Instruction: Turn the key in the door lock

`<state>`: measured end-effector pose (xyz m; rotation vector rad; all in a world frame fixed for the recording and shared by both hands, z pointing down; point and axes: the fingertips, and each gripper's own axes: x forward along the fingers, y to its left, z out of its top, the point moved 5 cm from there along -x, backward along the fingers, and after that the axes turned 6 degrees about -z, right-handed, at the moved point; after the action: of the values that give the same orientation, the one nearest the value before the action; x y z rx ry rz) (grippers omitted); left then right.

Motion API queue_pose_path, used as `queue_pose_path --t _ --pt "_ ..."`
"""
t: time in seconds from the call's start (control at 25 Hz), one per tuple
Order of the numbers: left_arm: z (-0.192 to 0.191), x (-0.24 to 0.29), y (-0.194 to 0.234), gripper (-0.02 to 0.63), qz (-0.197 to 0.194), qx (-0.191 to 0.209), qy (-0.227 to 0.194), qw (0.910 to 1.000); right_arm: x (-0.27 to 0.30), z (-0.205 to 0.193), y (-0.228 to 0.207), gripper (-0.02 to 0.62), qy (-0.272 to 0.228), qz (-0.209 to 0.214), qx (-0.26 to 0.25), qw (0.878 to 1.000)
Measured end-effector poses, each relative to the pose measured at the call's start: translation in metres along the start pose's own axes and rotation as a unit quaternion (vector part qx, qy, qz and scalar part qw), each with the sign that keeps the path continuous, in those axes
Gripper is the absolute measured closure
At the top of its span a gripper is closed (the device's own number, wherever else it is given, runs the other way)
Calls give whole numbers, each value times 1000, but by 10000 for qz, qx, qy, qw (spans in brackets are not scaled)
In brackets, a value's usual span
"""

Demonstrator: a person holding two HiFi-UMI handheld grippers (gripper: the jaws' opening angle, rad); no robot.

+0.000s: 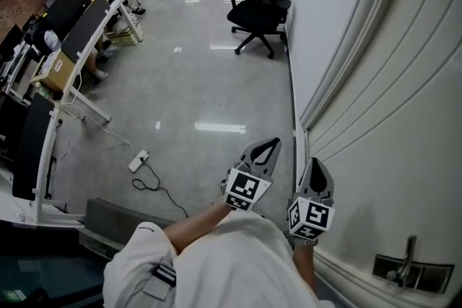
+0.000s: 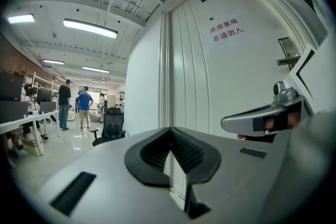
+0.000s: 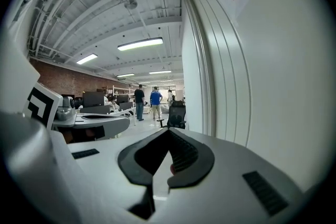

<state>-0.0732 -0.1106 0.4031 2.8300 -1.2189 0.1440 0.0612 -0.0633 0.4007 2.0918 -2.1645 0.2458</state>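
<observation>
A: What takes up the most room?
B: The white panelled door (image 1: 375,47). It fills the right side of the head view and sits closed in its frame. Left of it, the glossy grey floor (image 1: 188,90) runs back to a row of desks (image 1: 79,25) with dark monitors

A: And next in size?
B: A black office chair (image 1: 261,0) stands near the wall at the top, well apart from the person. Lower down, the person's white sleeve (image 1: 144,263) leads out to the two grippers. They are side by side, just beside the door, and point along it toward the room

A: How do the fingers stand?
B: The left gripper (image 1: 273,143) has its tips brought together with nothing clamped between them. The right gripper (image 1: 315,162), the one nearer the door, is closed tight as well. A small reddish spot shows in its hollow, too small to identify

A: Where is the lock?
B: The metal handle (image 1: 408,260) and its plate sit on the door at the bottom right of the head view, apart from both grippers. The lock and any key there are too small to make out. Smallest of all, a white power strip (image 1: 138,161) lies on the floor
</observation>
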Motion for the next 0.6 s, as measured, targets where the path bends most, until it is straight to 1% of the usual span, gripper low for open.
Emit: queue_pose_path --t 0.16,0.28,0.4,0.6 --pt "-1 -4 12 597 146 -97 -58 9998 5 -1 14 591 24 86 -50 9999" --pt "4 -3 17 597 122 -105 -116 9998 2 -1 17 591 69 33 -62 10000" --pt "7 6 15 597 -10 -113 -115 9999 0 -1 9 591 119 -140 19 9998" --pt "4 24 -6 597 -320 -98 -80 9994 -8 -4 -12 591 188 -492 60 9986"
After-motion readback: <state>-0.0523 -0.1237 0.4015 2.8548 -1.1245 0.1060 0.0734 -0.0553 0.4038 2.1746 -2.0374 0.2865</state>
